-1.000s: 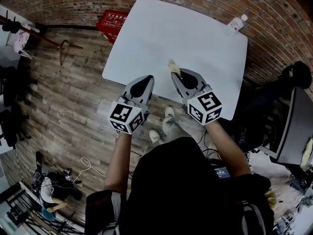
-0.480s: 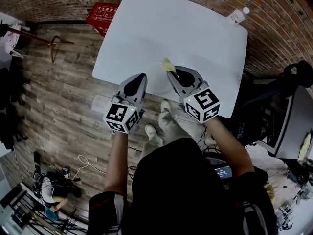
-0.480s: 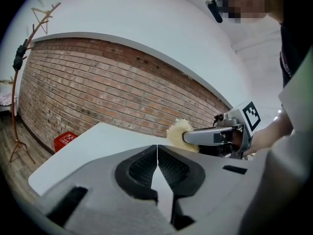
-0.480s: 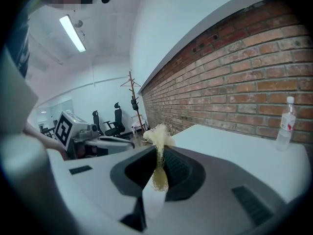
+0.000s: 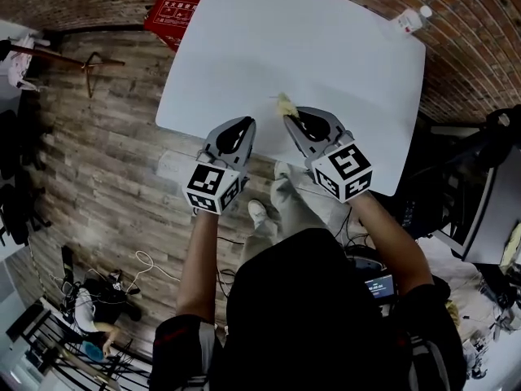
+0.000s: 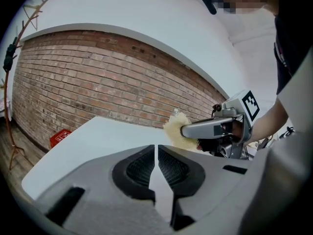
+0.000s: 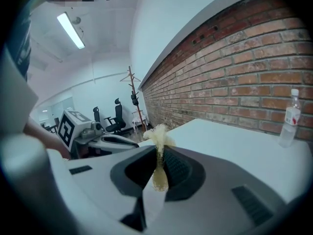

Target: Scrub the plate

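No plate shows in any view. My right gripper (image 5: 291, 117) hovers over the near edge of the white table (image 5: 326, 47), shut on a small yellow sponge (image 5: 284, 104). The sponge sticks out beyond the tips. In the right gripper view the sponge (image 7: 157, 136) is pinched between the pads of that gripper (image 7: 159, 153). My left gripper (image 5: 244, 124) is just to the left at the same table edge, shut, with nothing in it. In the left gripper view its jaws (image 6: 156, 148) meet, and the sponge (image 6: 175, 129) shows to the right.
A clear plastic bottle (image 5: 413, 19) stands at the table's far right corner, also in the right gripper view as a bottle (image 7: 290, 117). A red box (image 5: 172, 13) lies on the wooden floor by the far left corner. A brick wall runs behind the table. A coat rack (image 7: 133, 99) stands by the wall.
Both grippers stay side by side at the table's near edge, with the sponge still held in the right one. Only the head view has shifted a little.
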